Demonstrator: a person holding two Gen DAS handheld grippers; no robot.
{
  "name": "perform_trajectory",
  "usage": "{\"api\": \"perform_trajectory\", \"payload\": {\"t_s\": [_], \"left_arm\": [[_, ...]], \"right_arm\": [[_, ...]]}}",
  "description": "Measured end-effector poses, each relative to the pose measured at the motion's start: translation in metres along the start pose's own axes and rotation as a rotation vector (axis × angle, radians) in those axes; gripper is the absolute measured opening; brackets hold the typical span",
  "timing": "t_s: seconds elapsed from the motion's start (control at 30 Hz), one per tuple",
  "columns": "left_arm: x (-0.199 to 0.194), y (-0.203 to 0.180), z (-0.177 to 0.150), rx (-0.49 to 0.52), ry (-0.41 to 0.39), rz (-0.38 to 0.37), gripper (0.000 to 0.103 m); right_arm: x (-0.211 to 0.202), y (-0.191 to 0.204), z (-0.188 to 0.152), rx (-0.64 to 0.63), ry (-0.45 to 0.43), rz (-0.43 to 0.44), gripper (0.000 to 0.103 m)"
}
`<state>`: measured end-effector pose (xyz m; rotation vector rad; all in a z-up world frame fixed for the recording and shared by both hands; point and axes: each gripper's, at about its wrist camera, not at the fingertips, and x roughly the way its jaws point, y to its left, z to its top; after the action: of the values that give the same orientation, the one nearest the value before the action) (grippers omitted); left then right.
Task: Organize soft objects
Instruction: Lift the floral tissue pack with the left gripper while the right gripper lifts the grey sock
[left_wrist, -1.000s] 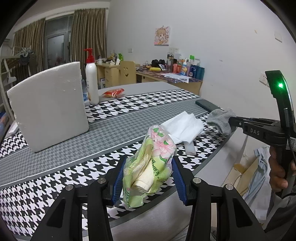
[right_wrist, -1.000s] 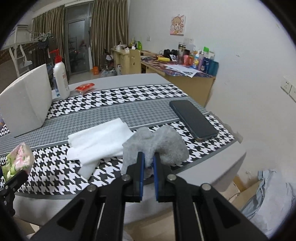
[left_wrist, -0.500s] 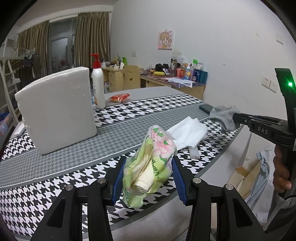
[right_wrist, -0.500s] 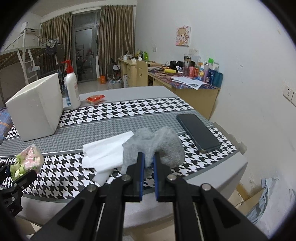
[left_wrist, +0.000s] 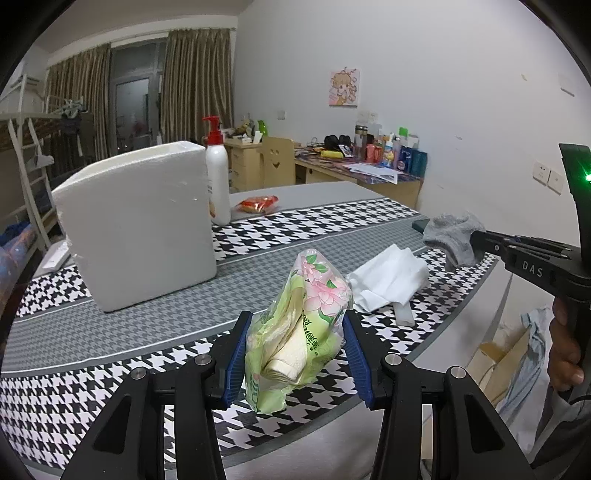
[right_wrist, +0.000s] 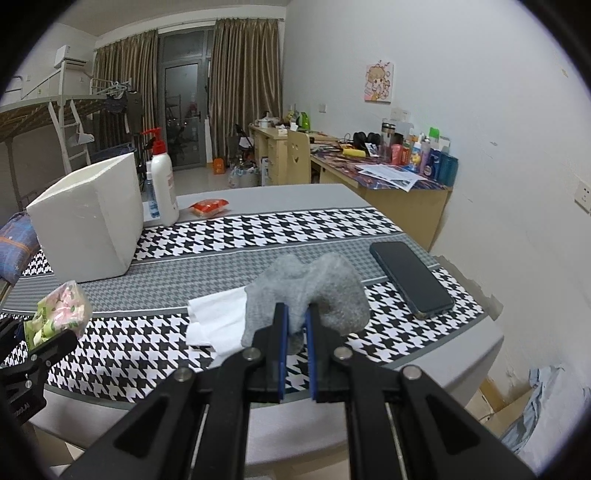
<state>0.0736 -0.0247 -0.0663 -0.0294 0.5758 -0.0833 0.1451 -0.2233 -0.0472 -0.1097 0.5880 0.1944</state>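
Observation:
My left gripper (left_wrist: 295, 332) is shut on a green flowered tissue pack (left_wrist: 301, 325), held above the near edge of the houndstooth table (left_wrist: 110, 325). The same tissue pack (right_wrist: 61, 308) shows at the far left of the right wrist view. My right gripper (right_wrist: 295, 321) is shut on a grey sock (right_wrist: 314, 288), lifted off the table. In the left wrist view the sock (left_wrist: 452, 236) hangs from the right gripper's tip at the right. A white folded cloth (left_wrist: 388, 282) lies on the table between the two; the cloth (right_wrist: 216, 317) is partly hidden behind the sock.
A white foam box (left_wrist: 136, 221) stands at the left with a red-pump lotion bottle (left_wrist: 218, 184) behind it. A red snack packet (left_wrist: 258, 203) lies further back. A black phone (right_wrist: 410, 278) lies near the table's right edge. A cluttered desk (right_wrist: 388, 173) lines the wall.
Both grippers have risen a little with their loads, and the sock now hangs higher over the table. The grips are unchanged.

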Motion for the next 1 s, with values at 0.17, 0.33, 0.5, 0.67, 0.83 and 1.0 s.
{"api": "perform_trajectory", "payload": {"t_s": [0.17,0.33,0.5,0.67,0.83,1.0], "left_arm": [[-0.002,0.004,0.002,-0.004,-0.009,0.014,0.050],[-0.006,0.010,0.004,-0.009,-0.019,0.028,0.050],[-0.009,0.016,0.007,-0.016,-0.030,0.046,0.050],[-0.012,0.021,0.010,-0.020,-0.040,0.059,0.050],[-0.015,0.025,0.014,-0.028,-0.049,0.074,0.050],[-0.018,0.029,0.017,-0.034,-0.061,0.085,0.050]], "right_arm": [[0.000,0.007,0.003,-0.012,-0.010,0.019,0.012],[0.001,0.012,0.006,-0.022,-0.018,0.033,0.012],[0.001,0.017,0.009,-0.031,-0.026,0.051,0.012],[0.001,0.022,0.011,-0.037,-0.034,0.067,0.012],[0.001,0.028,0.015,-0.044,-0.043,0.087,0.012],[0.001,0.033,0.019,-0.052,-0.055,0.104,0.012]]}}
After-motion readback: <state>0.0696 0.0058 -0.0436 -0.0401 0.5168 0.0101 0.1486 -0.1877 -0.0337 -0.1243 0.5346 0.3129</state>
